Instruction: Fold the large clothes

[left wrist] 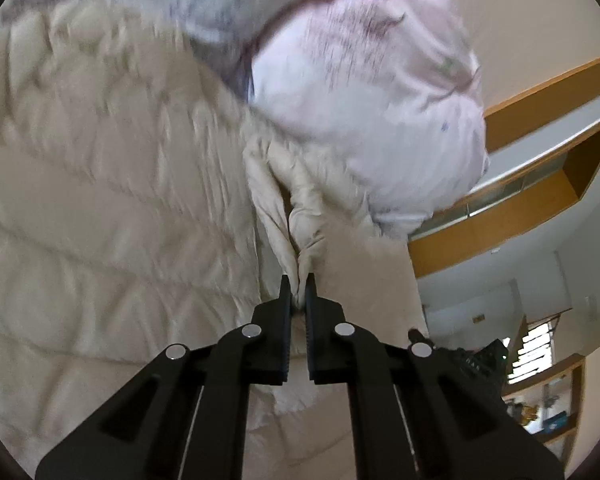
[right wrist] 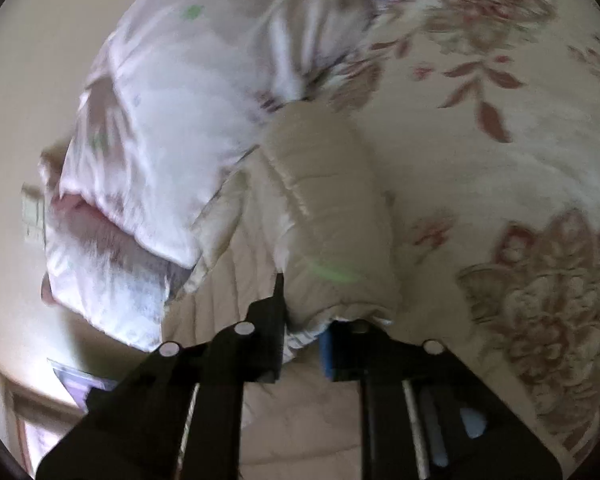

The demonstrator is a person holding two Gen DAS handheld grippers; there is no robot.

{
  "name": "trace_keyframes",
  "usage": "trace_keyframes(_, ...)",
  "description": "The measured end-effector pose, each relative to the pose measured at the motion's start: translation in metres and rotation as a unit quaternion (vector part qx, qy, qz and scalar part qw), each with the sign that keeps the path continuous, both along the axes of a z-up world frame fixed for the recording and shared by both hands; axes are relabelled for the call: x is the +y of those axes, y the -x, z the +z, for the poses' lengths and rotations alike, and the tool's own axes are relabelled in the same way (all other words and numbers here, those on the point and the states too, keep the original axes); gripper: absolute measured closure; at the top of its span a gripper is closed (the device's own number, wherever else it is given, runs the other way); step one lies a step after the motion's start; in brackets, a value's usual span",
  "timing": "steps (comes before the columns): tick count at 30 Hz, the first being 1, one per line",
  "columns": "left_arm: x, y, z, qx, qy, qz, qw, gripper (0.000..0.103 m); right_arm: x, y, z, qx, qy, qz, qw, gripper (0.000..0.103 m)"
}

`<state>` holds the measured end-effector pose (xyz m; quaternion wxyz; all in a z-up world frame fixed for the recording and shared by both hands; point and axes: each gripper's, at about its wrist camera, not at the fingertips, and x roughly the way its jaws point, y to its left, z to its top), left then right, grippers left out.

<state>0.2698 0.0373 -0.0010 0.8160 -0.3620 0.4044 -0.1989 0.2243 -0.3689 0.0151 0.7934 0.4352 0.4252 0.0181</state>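
The left tool (left wrist: pixel 299 292) is closed on a thin twisted pinch of the cream quilted jacket (left wrist: pixel 100 200), the cloth caught between its two dark fingers (left wrist: pixel 286 300). From that pinch a bunched fold runs up and away, and the broad quilted body of the jacket fills the left half of the left wrist view, blurred by motion. Above and to the right of it lies a pale pillow (left wrist: pixel 372 92) with faint printed marks, touching the jacket along its lower edge. Only this view shows the room to the right: wooden shelves (left wrist: pixel 540 120) on a light wall and a bright window (left wrist: pixel 536 344) lower down.

The right wrist view shows the bed instead. The right tool (right wrist: pixel 304 320) grips the cuffed end of the jacket's sleeve (right wrist: pixel 324 208), a padded beige tube that reaches away from it toward the pillow (right wrist: pixel 160 120); its left finger (right wrist: pixel 276 304) presses against the cuff, while the right finger is covered by the cloth. More of the jacket spreads flat under and to the left of the sleeve. To the right, a floral bedspread (right wrist: pixel 500 140) in cream with red and brown flowers fills the view, and the sleeve lies upon it. The pillow sits far left, overlapping the jacket's near edge.
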Motion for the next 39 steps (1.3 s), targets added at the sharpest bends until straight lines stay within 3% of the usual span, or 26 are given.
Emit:
trace_keyframes(6, 0.037, 0.017, 0.011, -0.025, -0.031, 0.037, 0.9985, 0.098, 0.045, -0.007, 0.004, -0.004, 0.029, 0.07, 0.997, 0.091)
trace_keyframes(13, 0.066, 0.025, -0.018, 0.021, -0.039, 0.063, 0.9971, 0.098, 0.069, -0.014, -0.02, 0.051, 0.054, 0.104, 0.992, 0.09)
trace_keyframes(16, 0.065, 0.02, -0.025, 0.04, -0.038, 0.058, 0.9968, 0.098, 0.077, -0.01, -0.017, 0.069, 0.088, 0.119, 0.987, 0.074)
trace_keyframes(17, 0.066, 0.02, -0.025, 0.043, -0.034, 0.056, 0.9969, 0.098, 0.081, -0.008, -0.013, 0.069, 0.1, 0.127, 0.984, 0.06)
trace_keyframes(18, 0.068, 0.021, -0.025, 0.045, -0.031, 0.054, 0.997, 0.097, 0.086, -0.004, -0.008, 0.067, 0.112, 0.138, 0.982, 0.053)
trace_keyframes(19, 0.07, 0.024, -0.022, 0.045, -0.033, 0.055, 0.9969, 0.096, 0.094, -0.001, -0.001, 0.065, 0.127, 0.15, 0.978, 0.053)
trace_keyframes(21, 0.076, 0.032, -0.014, 0.031, -0.038, 0.056, 0.9972, 0.094, 0.116, 0.005, 0.017, 0.042, 0.157, 0.189, 0.968, 0.053)
trace_keyframes(23, 0.083, 0.041, -0.005, 0.02, -0.044, 0.061, 0.997, 0.077, 0.148, 0.008, 0.038, 0.001, 0.198, 0.227, 0.953, 0.053)
trace_keyframes(24, 0.088, 0.048, 0.0, 0.015, -0.047, 0.066, 0.9966, 0.055, 0.164, 0.008, 0.046, -0.02, 0.224, 0.244, 0.943, 0.053)
trace_keyframes(25, 0.096, 0.06, 0.007, 0.004, -0.053, 0.075, 0.9958, 0.04, 0.178, 0.006, 0.051, -0.034, 0.243, 0.256, 0.935, 0.054)
trace_keyframes(26, 0.102, 0.069, 0.012, -0.007, -0.06, 0.083, 0.9947, 0.038, 0.198, 0.0, 0.054, -0.049, 0.268, 0.273, 0.923, 0.055)
trace_keyframes(32, 0.157, 0.15, 0.033, -0.056, -0.096, 0.144, 0.9834, 0.031, 0.282, -0.045, 0.032, -0.053, 0.302, 0.339, 0.889, 0.061)
trace_keyframes(35, 0.185, 0.185, 0.03, -0.051, -0.119, 0.193, 0.9726, 0.031, 0.311, -0.058, 0.012, -0.042, 0.306, 0.365, 0.878, 0.063)
trace_keyframes(37, 0.207, 0.206, 0.019, -0.037, -0.107, 0.224, 0.9679, 0.031, 0.326, -0.066, -0.001, -0.028, 0.313, 0.376, 0.872, 0.063)
trace_keyframes(39, 0.224, 0.219, 0.008, -0.021, -0.091, 0.25, 0.9638, 0.031, 0.34, -0.068, -0.022, -0.001, 0.331, 0.399, 0.855, 0.062)
